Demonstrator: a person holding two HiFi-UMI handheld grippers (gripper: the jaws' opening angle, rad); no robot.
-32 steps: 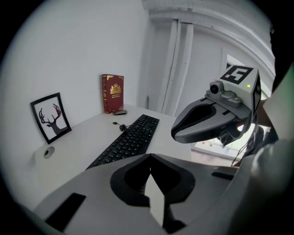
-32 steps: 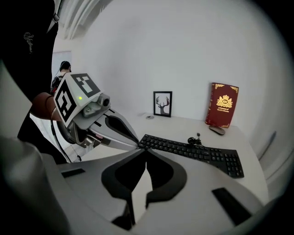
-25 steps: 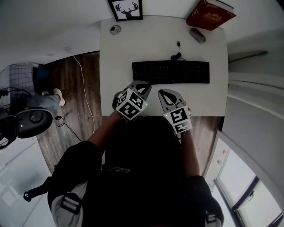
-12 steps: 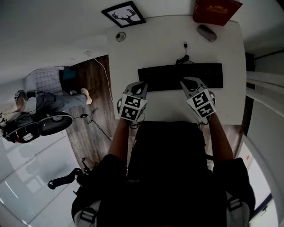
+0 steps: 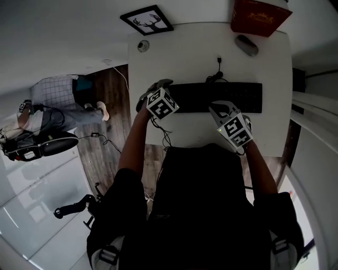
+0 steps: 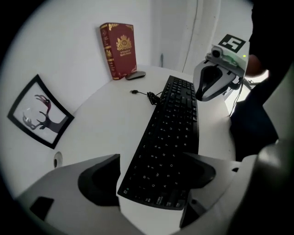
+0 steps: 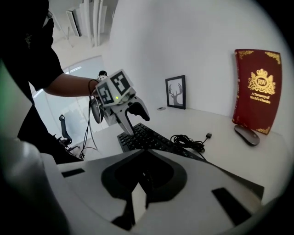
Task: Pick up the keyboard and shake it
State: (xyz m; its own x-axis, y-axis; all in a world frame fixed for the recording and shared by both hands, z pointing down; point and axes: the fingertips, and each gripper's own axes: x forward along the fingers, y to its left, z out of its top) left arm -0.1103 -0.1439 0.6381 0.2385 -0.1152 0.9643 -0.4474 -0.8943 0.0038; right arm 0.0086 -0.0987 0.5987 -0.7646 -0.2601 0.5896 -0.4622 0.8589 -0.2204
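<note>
Nearest, at the bottom of the head view, the person's dark-sleeved arms reach up the frame over the near edge of the white desk (image 5: 185, 58). The right claw (image 5: 221, 109) sits right of centre, its tip at the near edge of the black keyboard (image 5: 222, 97); I cannot tell if it touches. In the right gripper view its jaws are pressed together with nothing between them. The left claw (image 6: 151, 176) is at the keyboard's left end, left of centre in the head view. In the left gripper view its jaws are opening and stand wide, one on each side of that end of the keyboard. The dark pads are clear of the keys and the casing. The keyboard lies flat across the middle of the desk, its long side running left to right in the head view. Just beyond it, a black cable (image 5: 216, 74) lies coiled at its far edge and ends in a loose plug further up. Toward the top right, a grey mouse (image 5: 246, 45) lies beside a red book (image 5: 260, 16) at the desk's far edge. At the top left, a small round fitting (image 5: 142, 45) sits in the desk, and a black-framed deer picture (image 5: 147, 20) is just beyond it.
</note>
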